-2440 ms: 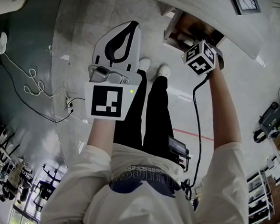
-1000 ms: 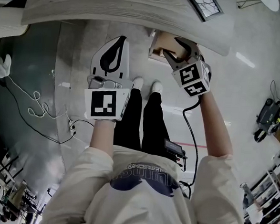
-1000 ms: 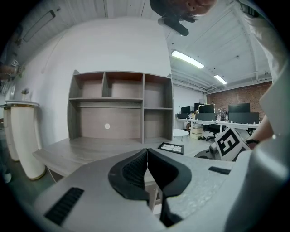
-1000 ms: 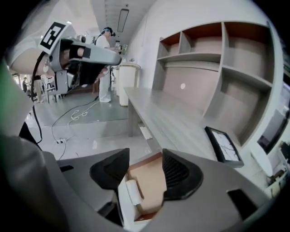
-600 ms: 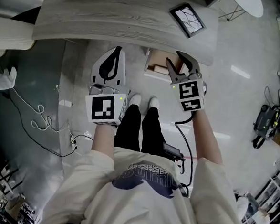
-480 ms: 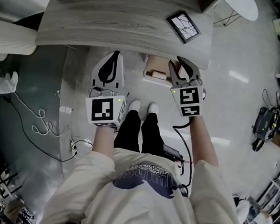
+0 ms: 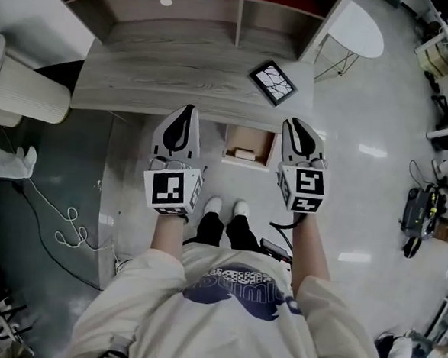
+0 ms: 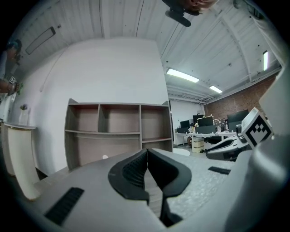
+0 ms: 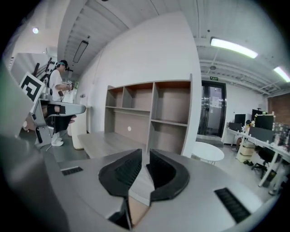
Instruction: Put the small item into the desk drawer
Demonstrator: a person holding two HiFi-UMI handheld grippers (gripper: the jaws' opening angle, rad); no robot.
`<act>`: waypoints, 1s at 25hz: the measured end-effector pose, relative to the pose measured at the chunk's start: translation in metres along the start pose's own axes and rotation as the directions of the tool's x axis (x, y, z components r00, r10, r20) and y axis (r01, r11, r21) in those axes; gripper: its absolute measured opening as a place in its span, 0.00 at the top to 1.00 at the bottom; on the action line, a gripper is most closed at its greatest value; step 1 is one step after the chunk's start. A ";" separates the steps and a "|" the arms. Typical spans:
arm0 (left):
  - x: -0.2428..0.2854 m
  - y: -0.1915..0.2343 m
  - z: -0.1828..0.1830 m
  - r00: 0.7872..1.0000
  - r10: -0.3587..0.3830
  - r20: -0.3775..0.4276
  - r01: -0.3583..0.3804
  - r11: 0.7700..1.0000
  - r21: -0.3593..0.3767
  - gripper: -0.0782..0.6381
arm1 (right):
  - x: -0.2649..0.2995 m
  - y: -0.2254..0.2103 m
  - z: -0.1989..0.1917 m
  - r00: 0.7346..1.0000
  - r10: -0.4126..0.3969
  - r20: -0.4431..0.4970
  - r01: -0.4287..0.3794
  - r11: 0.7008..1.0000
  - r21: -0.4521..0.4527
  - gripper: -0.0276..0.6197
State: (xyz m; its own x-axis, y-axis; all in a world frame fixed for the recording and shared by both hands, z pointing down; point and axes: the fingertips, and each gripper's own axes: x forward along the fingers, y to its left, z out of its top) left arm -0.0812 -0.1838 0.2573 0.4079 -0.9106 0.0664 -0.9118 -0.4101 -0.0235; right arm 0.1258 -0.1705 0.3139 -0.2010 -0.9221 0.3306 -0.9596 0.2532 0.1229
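A small pale item [image 7: 245, 154] lies in the open wooden drawer [image 7: 259, 137] under the front edge of the grey desk [image 7: 178, 75]. My right gripper [image 7: 292, 124] hovers just right of the drawer. Its jaws are closing to a narrow slit with nothing between them, as the right gripper view [image 9: 146, 156] also shows. My left gripper [image 7: 187, 111] hangs left of the drawer, shut and empty; in the left gripper view [image 8: 146, 153] its tips meet.
A framed picture [image 7: 273, 82] lies at the desk's right end. An open shelf unit [image 7: 167, 2] stands behind the desk. A white round table [image 7: 355, 30] is at the right, a white cylinder [image 7: 24, 84] at the left. A cable [image 7: 68, 225] trails on the floor.
The right gripper drew back out of the drawer and its jaws narrowed from wide open. The head view pulled up and back, so the whole desk now shows. The left gripper stayed shut.
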 end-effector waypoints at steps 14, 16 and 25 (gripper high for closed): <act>0.008 -0.031 0.092 0.985 -0.067 0.158 0.051 0.993 0.104 0.88 | -0.072 -0.038 0.091 0.956 -0.155 0.251 0.140 0.987 0.077 0.93; 0.009 -0.036 0.101 0.980 -0.077 0.181 0.058 0.992 0.109 0.88 | -0.082 -0.039 0.103 0.938 -0.156 0.310 0.140 0.987 0.074 0.93; 0.009 -0.053 0.122 0.969 -0.111 0.222 0.083 0.988 0.128 0.88 | -0.111 -0.048 0.124 0.897 -0.184 0.401 0.172 0.983 0.066 0.96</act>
State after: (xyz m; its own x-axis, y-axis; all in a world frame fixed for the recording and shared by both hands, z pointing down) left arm -0.0232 -0.1769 0.1378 0.5067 -0.8482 -0.1545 -0.8608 -0.4877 -0.1458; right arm 0.1699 -0.1167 0.1551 -0.0825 -0.9914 -0.1013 -0.9908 0.0706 0.1159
